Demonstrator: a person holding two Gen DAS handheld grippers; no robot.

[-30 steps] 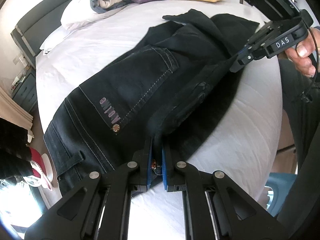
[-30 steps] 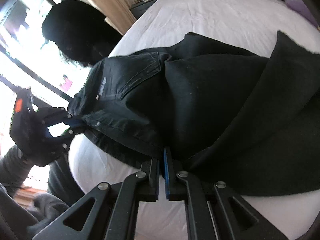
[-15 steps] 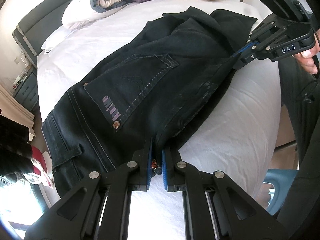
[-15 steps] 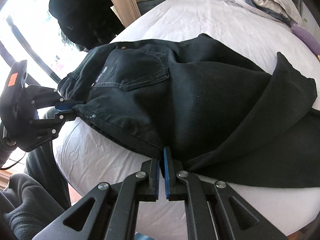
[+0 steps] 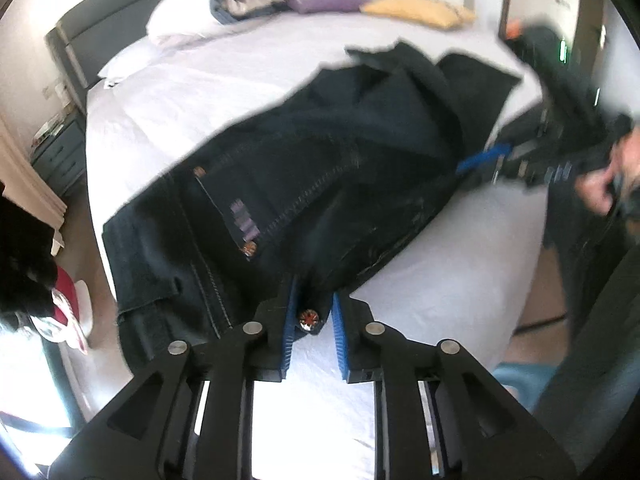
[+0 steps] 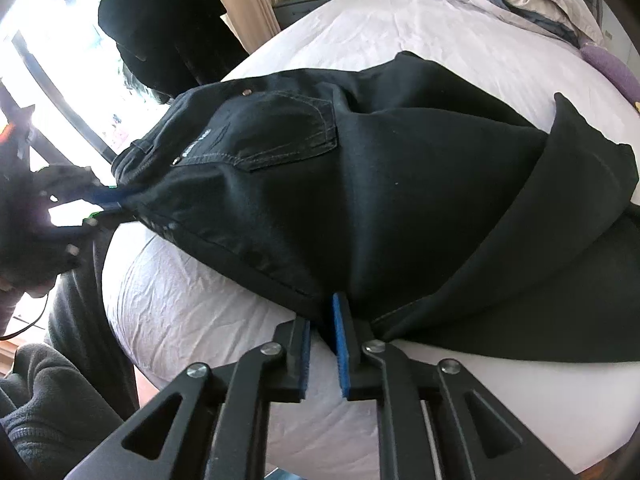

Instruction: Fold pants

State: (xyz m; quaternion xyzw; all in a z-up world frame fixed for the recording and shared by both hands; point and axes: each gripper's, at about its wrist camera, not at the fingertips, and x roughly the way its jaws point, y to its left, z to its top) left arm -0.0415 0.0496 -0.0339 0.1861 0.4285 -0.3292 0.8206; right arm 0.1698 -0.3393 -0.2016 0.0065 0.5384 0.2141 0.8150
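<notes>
Black jeans (image 5: 320, 184) lie folded lengthwise on the white bed (image 5: 192, 92), back pocket up. My left gripper (image 5: 313, 322) has its jaws parted a little around the waistband corner with the copper button (image 5: 309, 317). My right gripper (image 6: 322, 320) has its jaws slightly parted at the fold edge of the jeans (image 6: 360, 184) near the seat. The right gripper also shows, blurred, in the left wrist view (image 5: 480, 158). The left gripper also shows in the right wrist view (image 6: 106, 200) at the waistband.
Pillows (image 5: 224, 4) and purple and yellow cushions (image 5: 412, 8) lie at the head of the bed. A nightstand (image 5: 60, 152) stands by the bed. A black chair (image 6: 160, 28) stands by the window. The bed's near edge (image 6: 200, 340) is close below my right gripper.
Both grippers have opened slightly where they were clamped on the jeans. The jeans have settled lower onto the bed, and the left view is blurred from motion.
</notes>
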